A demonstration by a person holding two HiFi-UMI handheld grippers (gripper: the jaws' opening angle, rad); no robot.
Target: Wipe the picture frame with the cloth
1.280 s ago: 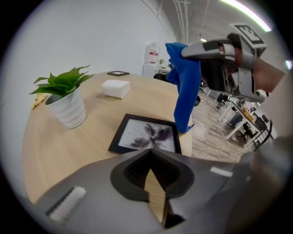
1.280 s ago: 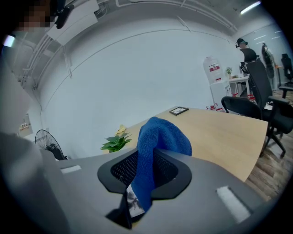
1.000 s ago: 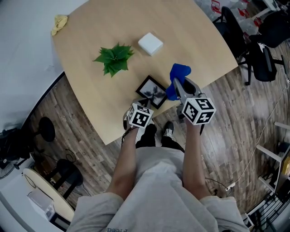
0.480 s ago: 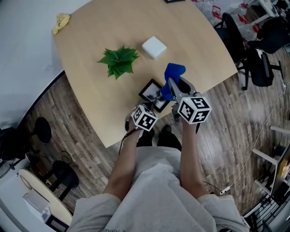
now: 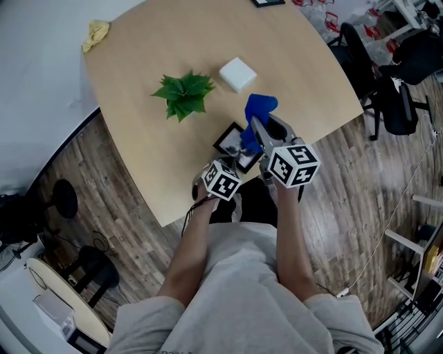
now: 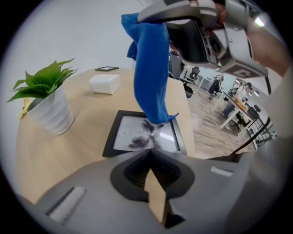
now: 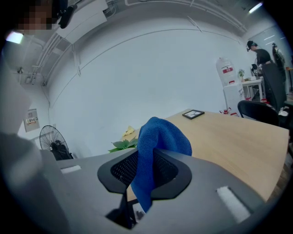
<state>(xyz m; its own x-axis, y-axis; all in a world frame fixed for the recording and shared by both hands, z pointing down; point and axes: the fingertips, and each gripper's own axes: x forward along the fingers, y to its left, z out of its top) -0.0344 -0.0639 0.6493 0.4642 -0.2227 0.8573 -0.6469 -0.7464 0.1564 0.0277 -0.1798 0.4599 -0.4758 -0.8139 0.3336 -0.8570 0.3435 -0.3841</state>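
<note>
A black picture frame [image 5: 234,144] with a grey flower print lies flat near the table's front edge; it also fills the middle of the left gripper view [image 6: 137,136]. My right gripper [image 5: 253,130] is shut on a blue cloth [image 5: 259,109], which hangs down and touches the far part of the frame's glass [image 6: 151,77]. In the right gripper view the cloth [image 7: 161,133] bulges out over the closed right gripper [image 7: 145,161]. My left gripper [image 6: 150,153] is shut, its tips at the frame's near edge, which they hide [image 5: 232,162].
A potted green plant [image 5: 183,92] and a white box [image 5: 237,74] stand behind the frame. A yellow rag [image 5: 95,32] lies at the far left corner, a small dark frame [image 5: 268,2] at the far edge. Office chairs [image 5: 394,90] stand to the right.
My right gripper has carried the blue cloth leftward, from beside the frame's right side to over it. The left gripper has stayed at the frame's near edge.
</note>
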